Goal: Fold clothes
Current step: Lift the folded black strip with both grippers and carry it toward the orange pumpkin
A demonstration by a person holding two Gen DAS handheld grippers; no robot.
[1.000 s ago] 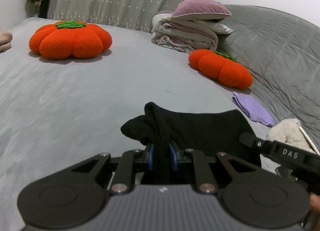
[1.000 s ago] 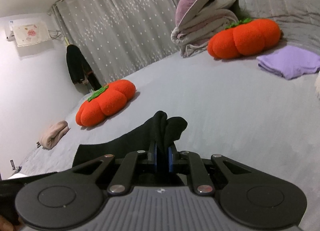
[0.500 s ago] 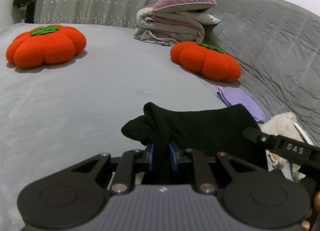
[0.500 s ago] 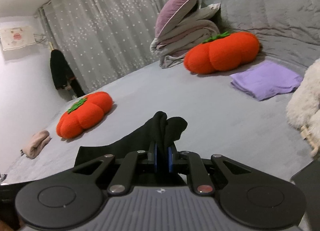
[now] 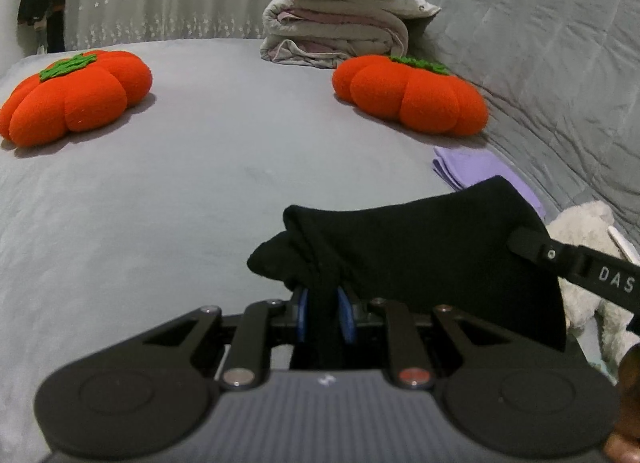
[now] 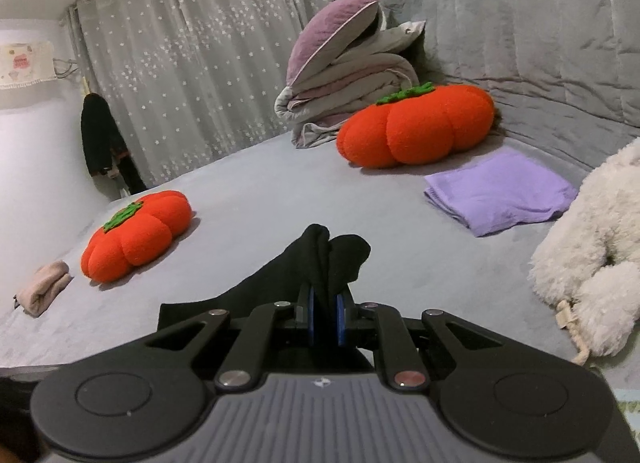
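Note:
A black garment (image 5: 420,247) hangs stretched between my two grippers above the grey bed (image 5: 180,191). My left gripper (image 5: 324,315) is shut on one bunched corner of it, blue pads pressing the cloth. My right gripper (image 6: 325,317) is shut on the other corner of the black garment (image 6: 320,259), which trails off to the lower left. In the left wrist view a finger of the right gripper (image 5: 568,263) shows at the cloth's right edge. A folded purple garment (image 6: 500,191) lies flat on the bed ahead to the right.
Two orange pumpkin cushions (image 5: 76,95) (image 5: 412,95) sit on the bed. Folded bedding with a purple pillow (image 5: 348,27) is stacked at the back. A white plush toy (image 6: 596,255) lies at the right, a rolled beige cloth (image 6: 44,293) at far left. Curtains (image 6: 192,75) hang behind.
Both grippers have swung to the right with the black garment still held. The purple garment and the white plush toy have come closer in the views.

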